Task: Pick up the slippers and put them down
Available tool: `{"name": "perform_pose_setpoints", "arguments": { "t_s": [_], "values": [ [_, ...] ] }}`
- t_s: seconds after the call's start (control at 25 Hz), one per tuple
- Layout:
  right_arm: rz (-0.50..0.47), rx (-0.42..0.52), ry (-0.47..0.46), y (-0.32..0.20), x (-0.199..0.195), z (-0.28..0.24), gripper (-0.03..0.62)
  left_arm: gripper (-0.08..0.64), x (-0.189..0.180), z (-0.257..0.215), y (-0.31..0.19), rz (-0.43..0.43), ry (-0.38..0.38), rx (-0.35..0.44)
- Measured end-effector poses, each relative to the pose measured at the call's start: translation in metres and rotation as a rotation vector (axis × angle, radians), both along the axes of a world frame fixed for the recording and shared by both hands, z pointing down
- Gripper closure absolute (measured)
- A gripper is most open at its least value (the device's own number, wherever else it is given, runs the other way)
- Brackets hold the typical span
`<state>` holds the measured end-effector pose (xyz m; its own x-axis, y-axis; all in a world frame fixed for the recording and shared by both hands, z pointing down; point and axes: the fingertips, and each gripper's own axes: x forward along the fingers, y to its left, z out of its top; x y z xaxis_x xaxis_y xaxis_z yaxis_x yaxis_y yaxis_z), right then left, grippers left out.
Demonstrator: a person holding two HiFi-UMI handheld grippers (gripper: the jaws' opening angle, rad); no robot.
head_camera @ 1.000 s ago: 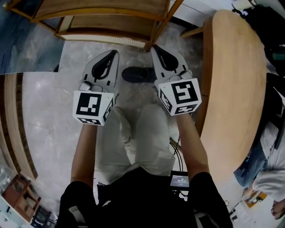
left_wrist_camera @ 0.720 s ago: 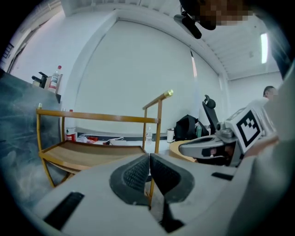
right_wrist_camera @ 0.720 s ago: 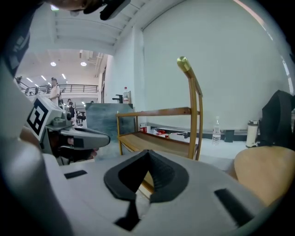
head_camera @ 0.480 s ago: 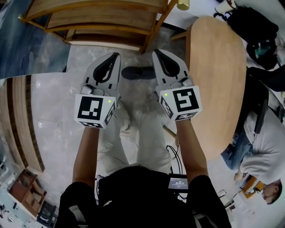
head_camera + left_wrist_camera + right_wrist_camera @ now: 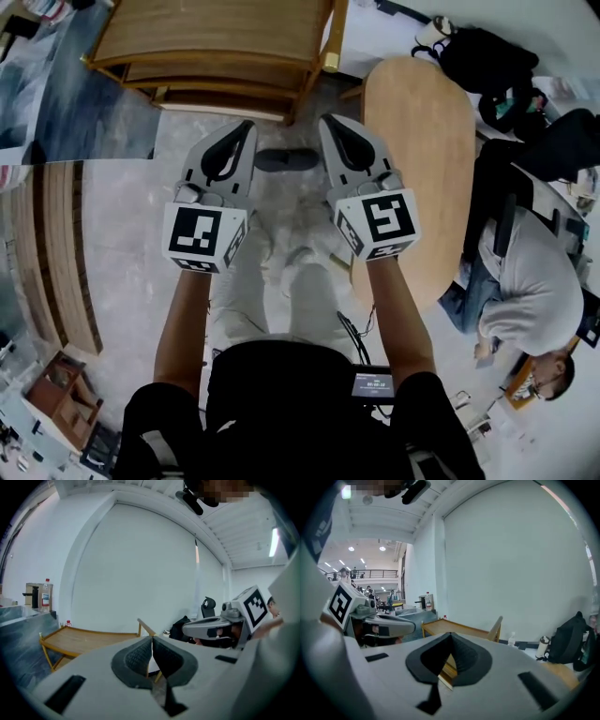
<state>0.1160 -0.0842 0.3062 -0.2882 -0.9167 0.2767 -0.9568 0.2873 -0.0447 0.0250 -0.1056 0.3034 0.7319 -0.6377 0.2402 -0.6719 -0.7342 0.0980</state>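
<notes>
Head view: left gripper (image 5: 247,127) and right gripper (image 5: 324,120) are held side by side above the pale stone floor (image 5: 122,216). Each has its jaws pressed together with nothing between them. In the left gripper view and right gripper view the dark pads meet along a single seam. One dark slipper (image 5: 286,159) lies flat on the floor and appears between the two gripper noses, just short of the front edge of the wooden slatted rack (image 5: 216,37). The curved edge of the oval wooden table (image 5: 412,141) runs close beside the right gripper. Open floor extends left of the left gripper as far as a slatted wooden piece (image 5: 66,244). A seated person (image 5: 525,281) is at the table's far edge.
</notes>
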Motion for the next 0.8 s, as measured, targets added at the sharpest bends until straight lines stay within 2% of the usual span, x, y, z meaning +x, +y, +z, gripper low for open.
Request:
{"name": "perform_pose_setpoints", "arguments": {
  "t_s": [0.32, 0.6, 0.8],
  "values": [
    [-0.01, 0.012, 0.013, 0.034, 0.003, -0.102, 0.594, 0.554, 0.005, -0.108, 0.032, 0.004, 0.011, 0.037],
    [-0.02, 0.062, 0.038, 0.079, 0.015, -0.163, 0.594, 0.554, 0.014, -0.161, 0.075, -0.009, 0.028, 0.094],
    [-0.027, 0.108, 0.048, 0.118, 0.02, -0.194, 0.594, 0.554, 0.021, -0.189, 0.117, -0.005, 0.024, 0.101]
  ]
}}
